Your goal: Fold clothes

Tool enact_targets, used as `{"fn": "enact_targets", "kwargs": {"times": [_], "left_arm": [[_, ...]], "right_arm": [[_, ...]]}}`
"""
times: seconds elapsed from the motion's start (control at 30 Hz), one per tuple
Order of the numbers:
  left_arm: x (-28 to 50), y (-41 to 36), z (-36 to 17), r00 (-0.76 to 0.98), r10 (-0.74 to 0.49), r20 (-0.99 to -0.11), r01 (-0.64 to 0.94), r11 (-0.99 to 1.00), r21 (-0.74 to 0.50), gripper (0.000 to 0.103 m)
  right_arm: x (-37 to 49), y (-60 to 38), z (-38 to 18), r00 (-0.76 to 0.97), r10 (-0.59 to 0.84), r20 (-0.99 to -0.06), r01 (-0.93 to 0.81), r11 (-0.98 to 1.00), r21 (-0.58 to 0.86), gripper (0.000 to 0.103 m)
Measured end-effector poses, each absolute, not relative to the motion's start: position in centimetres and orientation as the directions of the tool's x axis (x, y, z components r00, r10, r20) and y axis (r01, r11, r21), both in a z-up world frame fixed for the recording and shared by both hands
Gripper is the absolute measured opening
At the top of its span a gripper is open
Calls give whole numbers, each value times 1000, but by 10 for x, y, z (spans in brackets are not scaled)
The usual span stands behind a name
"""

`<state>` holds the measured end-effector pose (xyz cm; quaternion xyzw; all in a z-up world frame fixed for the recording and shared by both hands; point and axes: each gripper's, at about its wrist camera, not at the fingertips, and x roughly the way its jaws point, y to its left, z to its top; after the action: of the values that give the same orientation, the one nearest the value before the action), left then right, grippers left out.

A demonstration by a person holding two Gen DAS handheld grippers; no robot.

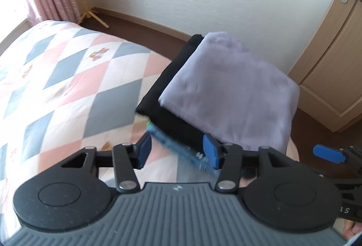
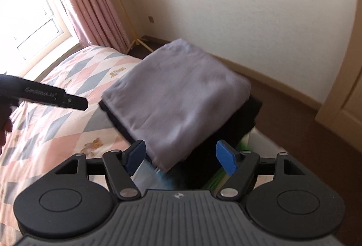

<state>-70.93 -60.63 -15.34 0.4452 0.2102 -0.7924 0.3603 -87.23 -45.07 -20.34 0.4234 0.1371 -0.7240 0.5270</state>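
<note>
My left hand-held gripper [image 1: 178,150] and right hand-held gripper [image 2: 182,156] both hang spread, pinching nothing, just before the folded stack. The lavender cloth [image 2: 178,96] lies on top of the stack's black garment [image 1: 163,87], at the quilted bed's [image 1: 67,69] corner.

Domestic bedroom. Evidence: bed with a patchwork quilt [image 1: 67,78] in pink, grey and white diamonds, pink curtains [image 2: 90,3] beside a window [image 2: 29,8], wooden door [image 1: 334,60] with lever handle, skirting along plain walls.
</note>
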Motion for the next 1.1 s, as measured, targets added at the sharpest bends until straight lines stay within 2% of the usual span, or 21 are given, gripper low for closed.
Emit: {"fn": "enact_targets", "kwargs": {"times": [0.1,0.2,0.37,0.5,0.7,0.9,1.1], "left_arm": [[-691,-582,-139,-324,-409,-853,761,-649,22,54],[-672,-560,-127,-342,-418,-841,760,-650,15,66],[-645,-528,-112,-345,-429,-835,758,-652,23,71],[-624,-504,-106,-349,-431,-832,756,-654,22,89],[-592,-474,-105,-355,-434,-828,750,-661,25,101],[-571,-443,-105,-346,-525,-778,723,-677,135,102],[-549,-441,-114,-384,-439,-812,738,-674,16,102]], "right_arm": [[-851,-436,-194,-87,-639,-764,874,-418,249,73],[-832,-422,-183,-112,-631,-768,873,-431,226,80],[-800,-396,-167,-140,-627,-766,868,-451,209,83],[-775,-379,-159,-156,-611,-776,859,-472,198,88],[-742,-362,-156,-170,-568,-805,832,-521,192,97],[-716,-352,-154,-188,-510,-839,807,-567,164,101],[-702,-346,-156,-205,-461,-863,787,-602,134,101]]}}
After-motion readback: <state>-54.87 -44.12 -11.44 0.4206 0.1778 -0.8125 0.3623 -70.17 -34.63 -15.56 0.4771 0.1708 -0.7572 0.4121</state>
